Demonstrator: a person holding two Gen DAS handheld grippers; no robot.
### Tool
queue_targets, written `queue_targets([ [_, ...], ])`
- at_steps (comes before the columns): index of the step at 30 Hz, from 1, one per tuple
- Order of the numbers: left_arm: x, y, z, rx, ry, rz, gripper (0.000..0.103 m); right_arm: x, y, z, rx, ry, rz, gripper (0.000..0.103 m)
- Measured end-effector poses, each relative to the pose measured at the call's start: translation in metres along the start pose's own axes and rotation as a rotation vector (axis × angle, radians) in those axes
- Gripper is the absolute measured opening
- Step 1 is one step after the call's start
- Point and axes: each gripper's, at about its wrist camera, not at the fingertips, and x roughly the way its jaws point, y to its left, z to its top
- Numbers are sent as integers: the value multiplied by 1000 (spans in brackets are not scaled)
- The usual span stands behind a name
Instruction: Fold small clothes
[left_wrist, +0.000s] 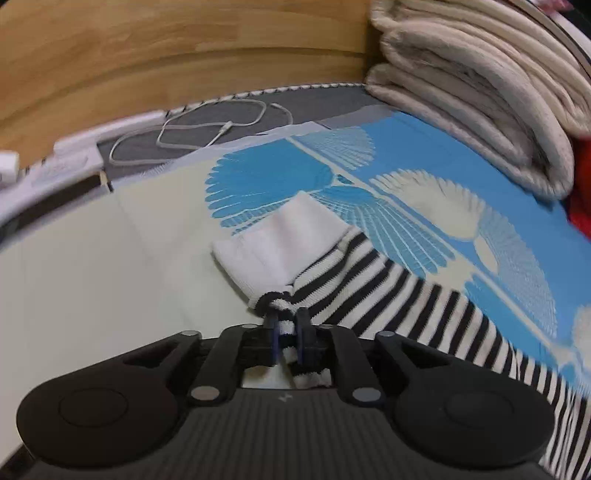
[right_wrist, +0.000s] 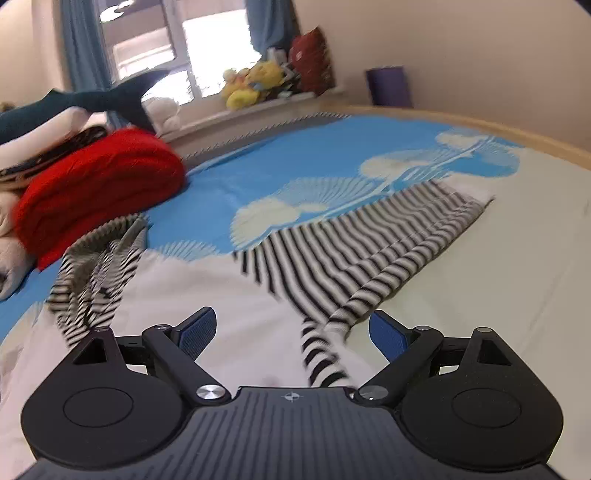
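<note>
Striped clothing lies on a bed covered by a blue and cream bedspread (right_wrist: 229, 177) printed with fan shapes. In the left wrist view, the left tool (left_wrist: 287, 334) is nearly closed, its blue pads (left_wrist: 274, 341) pinching a bunched black-and-white striped edge of the striped garment (left_wrist: 388, 295). From that pinch the garment's long axis runs away to the lower right, and a white folded part (left_wrist: 280, 240) lies beyond the tool, pointing to the upper left. A folded cream blanket (left_wrist: 480, 92) is stacked at the far right, and a white cable (left_wrist: 207, 129) lies near the wooden headboard (left_wrist: 166, 48).

In the right wrist view, the right tool (right_wrist: 291, 332) stands wide open and holds nothing. A narrow striped strip reaches between its fingers, and the striped garment (right_wrist: 369, 240) widens away toward the upper right. A red blanket (right_wrist: 103, 184) sits at left.
</note>
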Motion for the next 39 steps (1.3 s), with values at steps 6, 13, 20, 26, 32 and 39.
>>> queue_targets([
  [6,-86,-26,-35,194,-98,-39,99,-4,1,2,-53,50,92,91],
  [13,-246,-46,-111,398,-131,-293,102,-52,31,-10,-295,150,169,91],
  [20,-360,-40,-221,511,-50,-439,102,-135,24,-31,-356,263,252,91],
  [26,-417,-13,-288,522,-21,-448,102,-205,12,-40,-367,267,304,91],
  [32,-476,18,-317,530,-80,-429,102,-258,1,-52,-433,210,368,91],
  [39,-530,36,-337,567,-174,-424,103,-300,-14,-67,-458,190,426,91],
])
